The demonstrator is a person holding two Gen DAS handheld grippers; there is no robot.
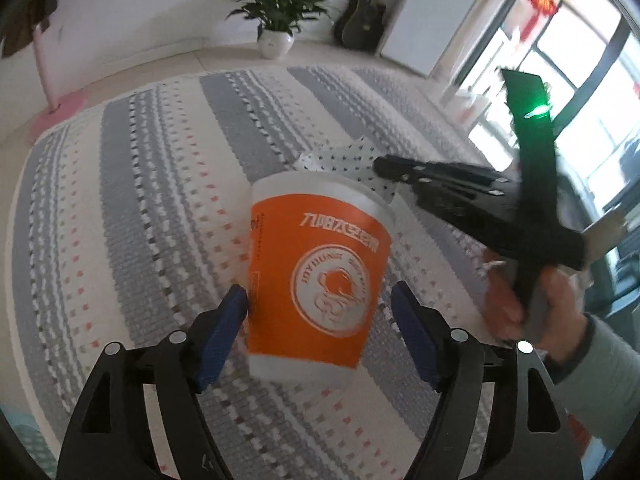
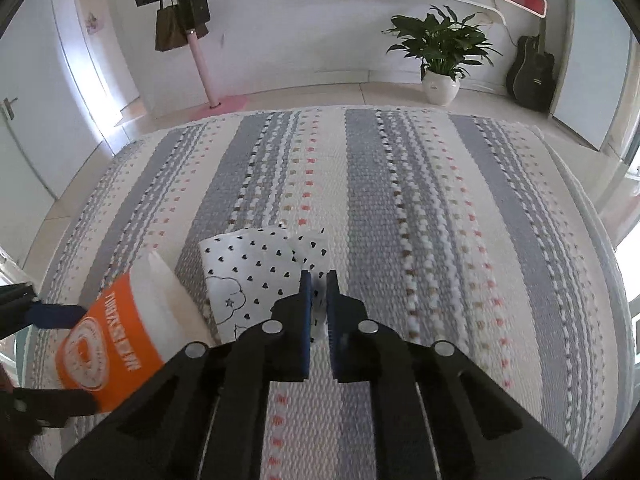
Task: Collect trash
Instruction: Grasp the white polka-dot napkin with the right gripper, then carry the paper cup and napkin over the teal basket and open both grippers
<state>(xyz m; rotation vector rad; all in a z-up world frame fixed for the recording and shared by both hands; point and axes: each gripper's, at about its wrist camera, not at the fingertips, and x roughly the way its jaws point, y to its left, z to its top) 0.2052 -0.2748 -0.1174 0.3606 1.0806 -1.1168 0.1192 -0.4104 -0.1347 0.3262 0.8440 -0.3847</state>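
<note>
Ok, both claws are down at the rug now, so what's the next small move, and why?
Probably close the left claw on the orange and white paper cup. The cup sits between its blue pads; one pad looks to touch the side, the other stands clear. The right claw already looks pinched on an edge of the white heart-dotted paper wrapper lying on the striped woven rug, so it can wait.

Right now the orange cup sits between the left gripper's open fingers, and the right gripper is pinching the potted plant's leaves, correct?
Not quite. The right gripper pinches the heart-dotted paper bag, not the plant, which stands far off by the wall; the right wrist view shows it. The orange cup does sit between the left gripper's open fingers.
</note>
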